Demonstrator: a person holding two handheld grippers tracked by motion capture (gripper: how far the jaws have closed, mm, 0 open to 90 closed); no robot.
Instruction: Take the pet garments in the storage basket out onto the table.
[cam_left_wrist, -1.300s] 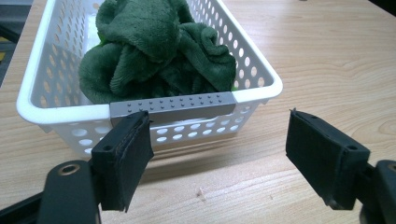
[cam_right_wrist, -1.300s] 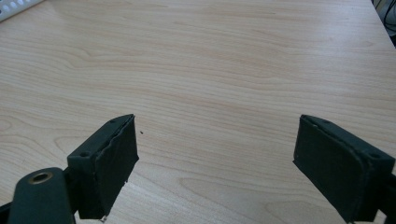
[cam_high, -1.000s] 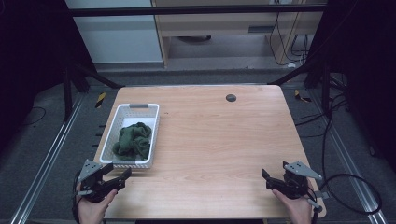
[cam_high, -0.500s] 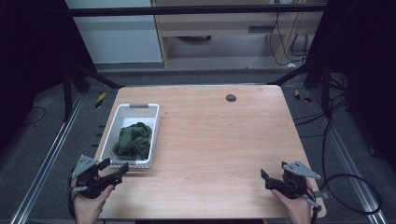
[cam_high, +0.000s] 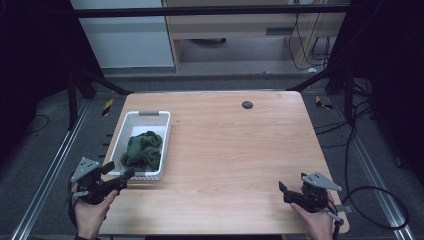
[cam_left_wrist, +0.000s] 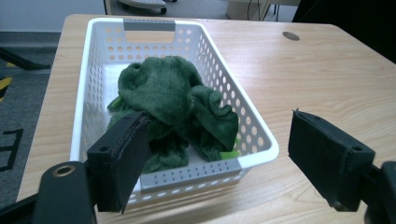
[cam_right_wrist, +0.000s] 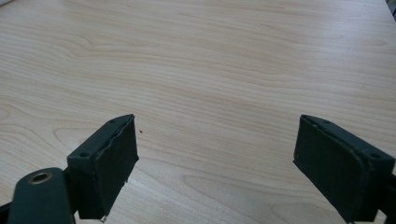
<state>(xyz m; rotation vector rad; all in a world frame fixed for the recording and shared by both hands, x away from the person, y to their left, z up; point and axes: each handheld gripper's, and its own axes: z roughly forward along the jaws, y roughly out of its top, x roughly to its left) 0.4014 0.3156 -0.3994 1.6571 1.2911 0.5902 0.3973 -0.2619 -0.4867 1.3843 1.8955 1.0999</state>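
A white perforated basket (cam_high: 142, 114) stands on the left part of the wooden table (cam_high: 240, 145) with a crumpled dark green cloth (cam_high: 144, 149) inside it. My left gripper (cam_high: 119, 171) hovers open just off the basket's near left corner, jaws pointing toward it. In the left gripper view the basket (cam_left_wrist: 88, 93) and cloth (cam_left_wrist: 168, 93) lie straight ahead beyond the left gripper (cam_left_wrist: 217, 140), with nothing between its jaws. My right gripper (cam_high: 284, 192) is open over the table's near right corner. In the right gripper view the right gripper (cam_right_wrist: 215, 135) has bare wood between its jaws.
A small dark round grommet (cam_high: 247, 104) sits near the table's far edge. Black frame posts and floor rails flank the table on both sides. Cables trail on the floor at the right. A cabinet stands beyond the far edge.
My left gripper has shifted a little left and lifted beside the basket's near corner. The right gripper, basket and cloth have stayed where they were.
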